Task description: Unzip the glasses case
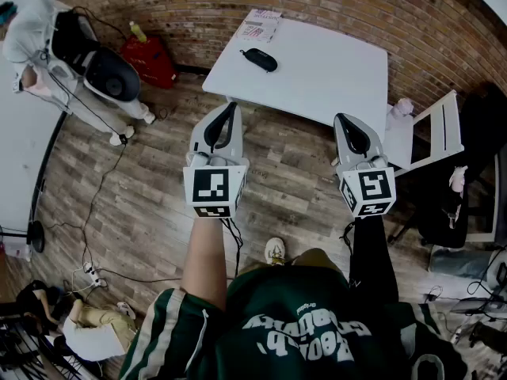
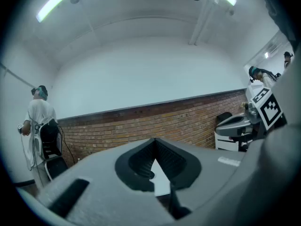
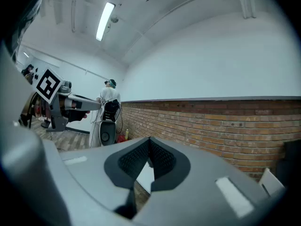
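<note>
A black glasses case (image 1: 259, 59) lies zipped on the white table (image 1: 333, 77), toward its far left part. My left gripper (image 1: 224, 111) is held level over the wooden floor, short of the table's near edge, with its jaws shut on nothing. My right gripper (image 1: 347, 121) hangs beside it, also shut and empty. In the left gripper view the left gripper (image 2: 154, 144) shows its pads meeting at the tips, and the right gripper (image 3: 149, 144) looks the same in the right gripper view. The case appears in neither gripper view.
A printed sheet (image 1: 260, 24) lies at the table's far left corner. A red bag (image 1: 148, 60) sits by the brick wall (image 1: 198, 6). A person in white (image 1: 47, 46) stands at the left with cables on the floor. A white chair (image 1: 432, 137) stands right of the table.
</note>
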